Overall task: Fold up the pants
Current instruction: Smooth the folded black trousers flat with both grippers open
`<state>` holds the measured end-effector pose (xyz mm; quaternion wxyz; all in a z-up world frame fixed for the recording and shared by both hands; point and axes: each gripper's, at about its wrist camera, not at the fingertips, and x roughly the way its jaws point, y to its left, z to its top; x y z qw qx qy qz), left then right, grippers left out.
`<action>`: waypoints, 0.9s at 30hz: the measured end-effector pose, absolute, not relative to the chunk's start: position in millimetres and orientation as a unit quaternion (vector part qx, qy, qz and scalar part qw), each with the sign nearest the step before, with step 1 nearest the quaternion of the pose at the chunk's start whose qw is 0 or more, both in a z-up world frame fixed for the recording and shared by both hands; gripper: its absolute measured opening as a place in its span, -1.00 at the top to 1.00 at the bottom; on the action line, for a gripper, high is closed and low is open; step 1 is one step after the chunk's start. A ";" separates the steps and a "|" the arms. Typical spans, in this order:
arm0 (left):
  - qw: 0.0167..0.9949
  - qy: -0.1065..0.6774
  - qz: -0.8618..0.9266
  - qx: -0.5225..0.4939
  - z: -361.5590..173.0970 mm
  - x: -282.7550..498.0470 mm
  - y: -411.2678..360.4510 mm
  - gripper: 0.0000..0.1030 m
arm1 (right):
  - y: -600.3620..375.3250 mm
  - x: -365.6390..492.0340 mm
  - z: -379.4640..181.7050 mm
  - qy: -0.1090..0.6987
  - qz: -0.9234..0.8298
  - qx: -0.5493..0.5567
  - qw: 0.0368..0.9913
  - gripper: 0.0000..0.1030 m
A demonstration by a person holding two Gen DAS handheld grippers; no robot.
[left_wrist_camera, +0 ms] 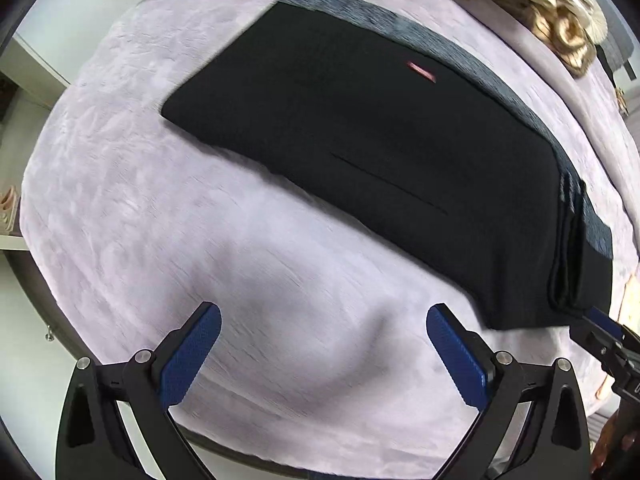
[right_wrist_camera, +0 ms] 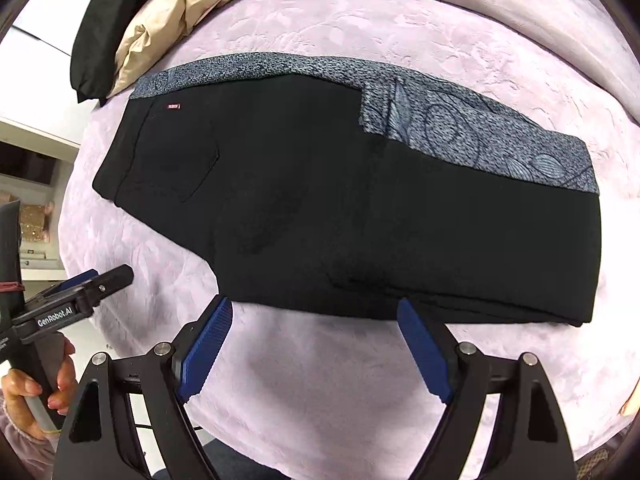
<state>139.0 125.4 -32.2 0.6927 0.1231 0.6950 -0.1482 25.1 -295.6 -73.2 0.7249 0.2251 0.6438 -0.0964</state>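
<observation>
Pants (right_wrist_camera: 320,200) lie on the blanket (right_wrist_camera: 320,380), long axis crosswise ahead of us. R gripper (right_wrist_camera: 314,348) nearer, at their near edge; L gripper (left_wrist_camera: 322,356) off to the side. Both released, empty.

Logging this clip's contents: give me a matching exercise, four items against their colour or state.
Items:
1. pants
2. blanket
3. right claw
4. patterned fabric

Descriptions:
A. lilac, textured
B. grey-blue, lies under the black garment
C. black, folded flat
D. open, holds nothing

Pairs: 1-C, 2-A, 3-D, 4-B
</observation>
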 end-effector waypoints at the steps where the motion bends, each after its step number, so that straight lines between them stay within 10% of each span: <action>1: 0.696 0.693 -0.145 0.120 -30.9 144.3 129.7 -1.00 | -294.3 27.9 -73.1 0.644 -0.096 0.223 0.725 -0.69; 27: 0.717 0.661 -0.178 -0.131 -69.1 240.0 163.3 -1.00 | -263.3 84.8 -118.7 0.641 -0.044 0.180 0.745 -0.79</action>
